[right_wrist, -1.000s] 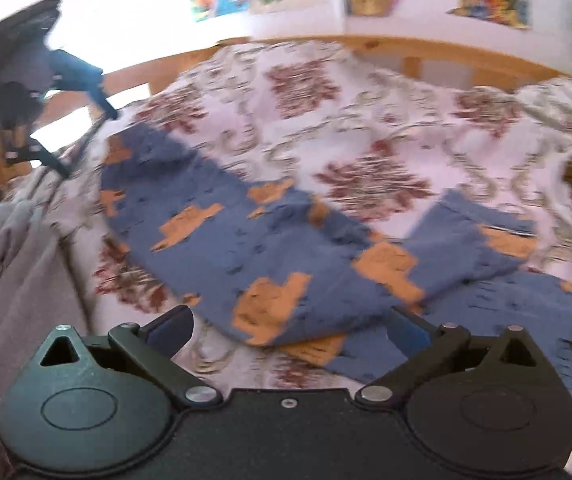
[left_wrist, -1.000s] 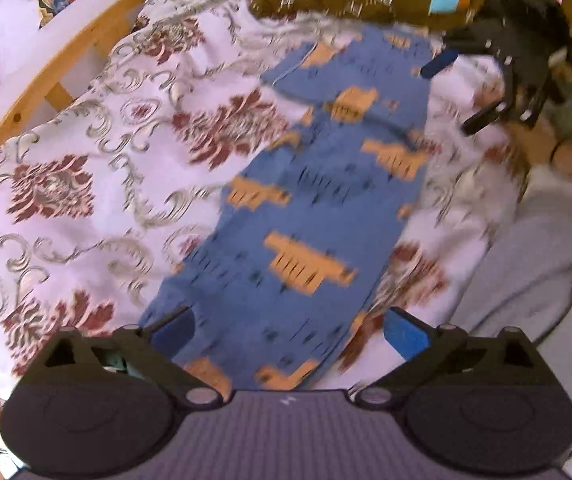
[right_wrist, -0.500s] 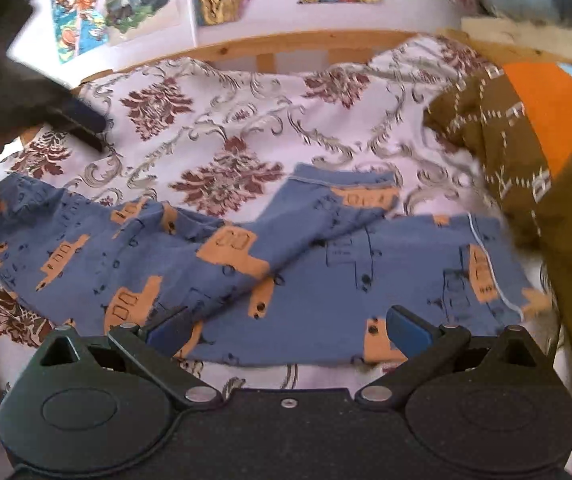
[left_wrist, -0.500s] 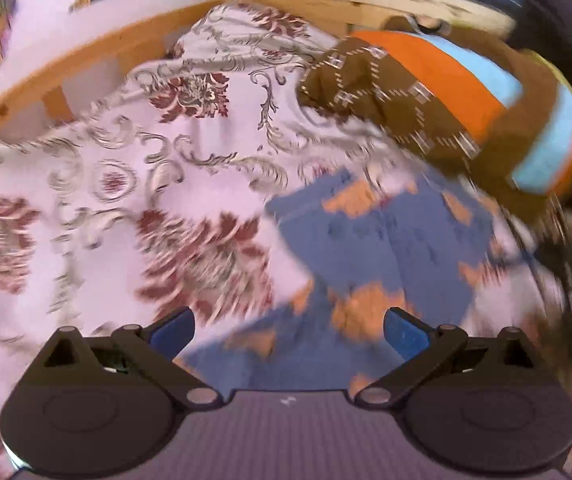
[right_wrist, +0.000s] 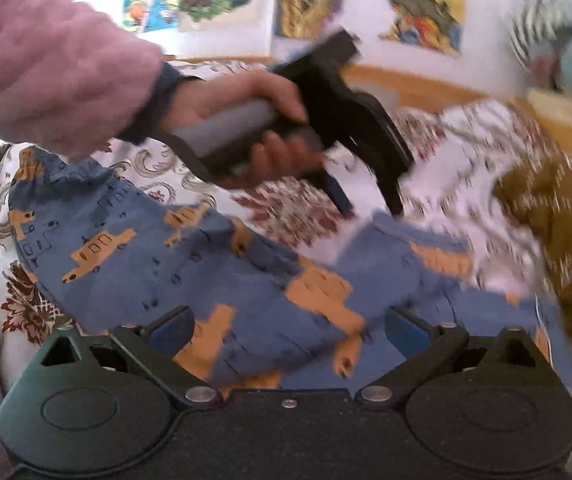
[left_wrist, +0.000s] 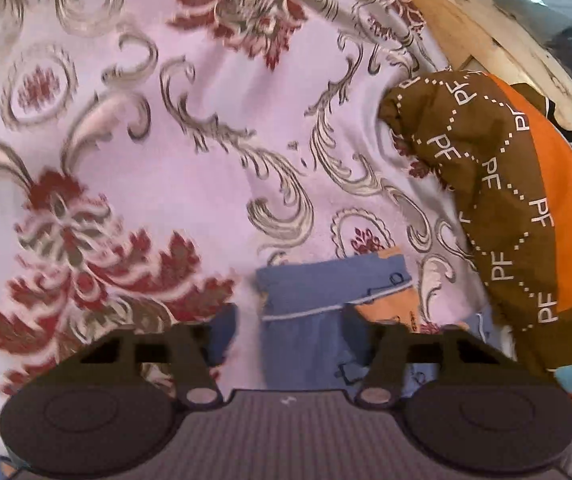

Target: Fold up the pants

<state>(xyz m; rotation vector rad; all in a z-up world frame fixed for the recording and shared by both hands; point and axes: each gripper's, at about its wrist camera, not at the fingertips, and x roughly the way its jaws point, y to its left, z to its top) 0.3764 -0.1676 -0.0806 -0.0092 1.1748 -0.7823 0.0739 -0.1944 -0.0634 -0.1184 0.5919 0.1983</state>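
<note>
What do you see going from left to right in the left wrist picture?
Flowery bedspread → blue pants → brown pillow → wooden bed rail.

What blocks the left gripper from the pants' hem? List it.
Nothing visible. The left gripper, its jaws just been closing, already straddles the hem of the pants on the bedspread. The brown pillow lies off to the side.
</note>
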